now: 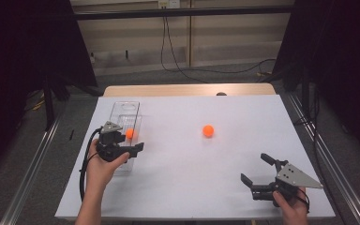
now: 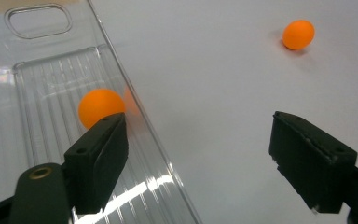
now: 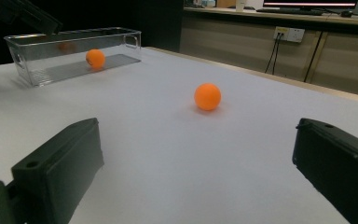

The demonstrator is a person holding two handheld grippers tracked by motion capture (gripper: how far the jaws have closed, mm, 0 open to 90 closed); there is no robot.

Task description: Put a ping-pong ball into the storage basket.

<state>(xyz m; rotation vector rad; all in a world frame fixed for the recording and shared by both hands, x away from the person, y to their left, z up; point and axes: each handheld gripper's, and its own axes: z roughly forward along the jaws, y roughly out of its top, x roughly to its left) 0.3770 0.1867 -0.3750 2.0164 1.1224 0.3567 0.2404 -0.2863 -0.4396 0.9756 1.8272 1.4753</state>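
Observation:
A clear plastic bin [image 1: 124, 107] lies at the table's left with an orange ball [image 1: 130, 133] resting inside it. My left gripper [image 1: 128, 142] hovers over the bin's near end, open, with nothing between its fingers; in the left gripper view the ball [image 2: 100, 107] sits on the bin floor [image 2: 42, 79] just beyond the left jaw. A second orange ball [image 1: 208, 131] lies free on the white tabletop near the middle. My right gripper [image 1: 254, 168] rests near the front right edge, open and empty, pointing toward that free ball [image 3: 208, 96].
White sheet [image 1: 192, 187] covers the table, with a wooden strip [image 1: 187, 89] at the far edge. Black curtains hang at both sides, and cables [image 1: 178, 70] run across the floor behind. Metal rails flank the table.

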